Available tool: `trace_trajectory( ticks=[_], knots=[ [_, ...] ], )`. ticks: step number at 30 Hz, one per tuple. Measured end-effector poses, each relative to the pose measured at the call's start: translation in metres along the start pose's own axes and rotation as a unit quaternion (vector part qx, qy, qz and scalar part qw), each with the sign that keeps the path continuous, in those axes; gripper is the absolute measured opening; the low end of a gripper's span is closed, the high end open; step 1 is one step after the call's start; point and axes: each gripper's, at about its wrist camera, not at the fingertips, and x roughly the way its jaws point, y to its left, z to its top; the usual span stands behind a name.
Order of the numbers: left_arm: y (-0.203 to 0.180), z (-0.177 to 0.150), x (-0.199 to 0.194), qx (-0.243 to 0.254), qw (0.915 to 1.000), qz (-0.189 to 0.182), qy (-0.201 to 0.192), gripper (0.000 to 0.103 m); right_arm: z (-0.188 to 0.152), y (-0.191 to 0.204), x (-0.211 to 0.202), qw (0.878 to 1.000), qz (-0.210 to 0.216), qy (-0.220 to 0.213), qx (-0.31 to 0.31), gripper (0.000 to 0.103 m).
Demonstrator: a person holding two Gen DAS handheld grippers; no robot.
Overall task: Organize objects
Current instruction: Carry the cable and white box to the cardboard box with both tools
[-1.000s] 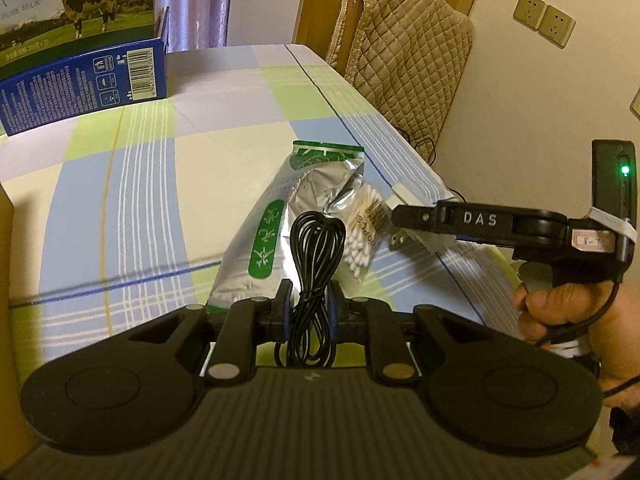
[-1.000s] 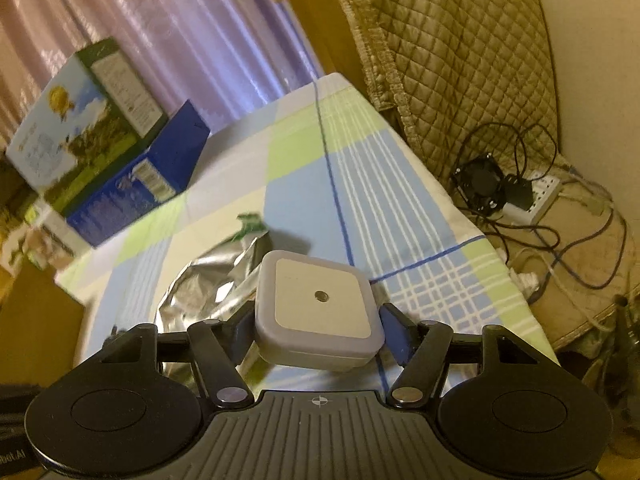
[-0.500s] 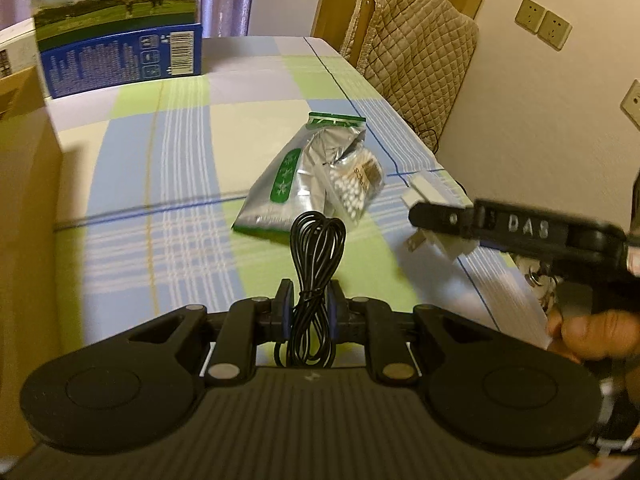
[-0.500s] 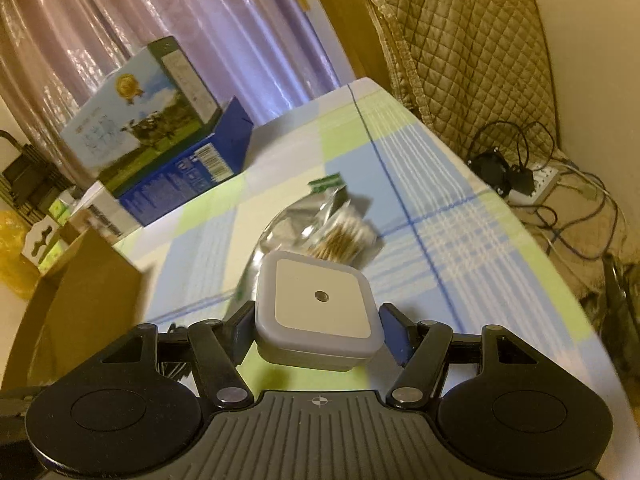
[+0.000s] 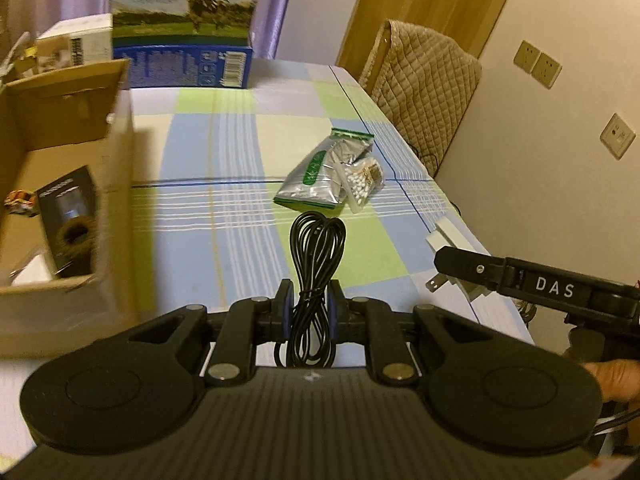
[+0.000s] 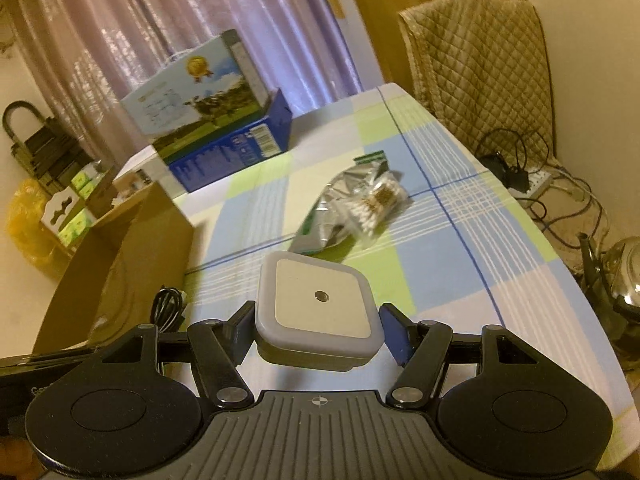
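My left gripper (image 5: 309,304) is shut on a coiled black cable (image 5: 316,252), held above the checked tablecloth. My right gripper (image 6: 318,330) is shut on a white square plug-in night light (image 6: 318,306); the left wrist view shows that light (image 5: 448,240) side-on with its prongs, and the right gripper (image 5: 460,260) at the right. An open cardboard box (image 5: 60,184) stands at the left with several items inside; the right wrist view has the box (image 6: 132,248) left of the light. A silver and green pouch (image 5: 316,176) and a bag of cotton swabs (image 5: 362,180) lie mid-table.
A blue milk carton box (image 5: 184,28) stands at the table's far end. A chair with a quilted cover (image 5: 424,84) is beyond the right edge. Power strip and cables (image 6: 532,184) lie on the floor at the right. A hand (image 5: 616,374) holds the right gripper.
Both grippers have pulled back and swung left with their loads. The cardboard box has come into view at the left, and the pouch and swabs now lie farther away.
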Motion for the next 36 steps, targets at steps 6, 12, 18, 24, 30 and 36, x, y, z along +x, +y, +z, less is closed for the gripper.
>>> trace_trajectory(
  ticks=[6,12,18,24,30,36],
  knots=[
    [0.013,-0.009,-0.038,-0.012,0.9997,0.010,-0.020,0.013,-0.007,0.031,-0.018,1.000,0.014,-0.006,-0.024,0.062],
    [0.025,-0.013,-0.066,-0.022,0.9987,0.020,-0.041,0.013,-0.014,0.060,-0.025,0.998,0.031,-0.004,-0.051,0.062],
    [0.037,-0.016,-0.084,-0.032,0.9977,0.030,-0.052,0.013,-0.019,0.081,-0.024,0.997,0.043,-0.002,-0.070,0.062],
    [0.049,-0.019,-0.098,-0.042,0.9964,0.039,-0.062,0.013,-0.020,0.097,-0.022,0.995,0.053,0.003,-0.087,0.062],
    [0.063,-0.018,-0.107,-0.053,0.9951,0.047,-0.069,0.013,-0.021,0.112,-0.018,0.993,0.061,0.007,-0.101,0.062],
    [0.075,-0.014,-0.114,-0.060,0.9937,0.056,-0.076,0.013,-0.019,0.127,-0.009,0.991,0.069,0.011,-0.114,0.062]
  ],
)
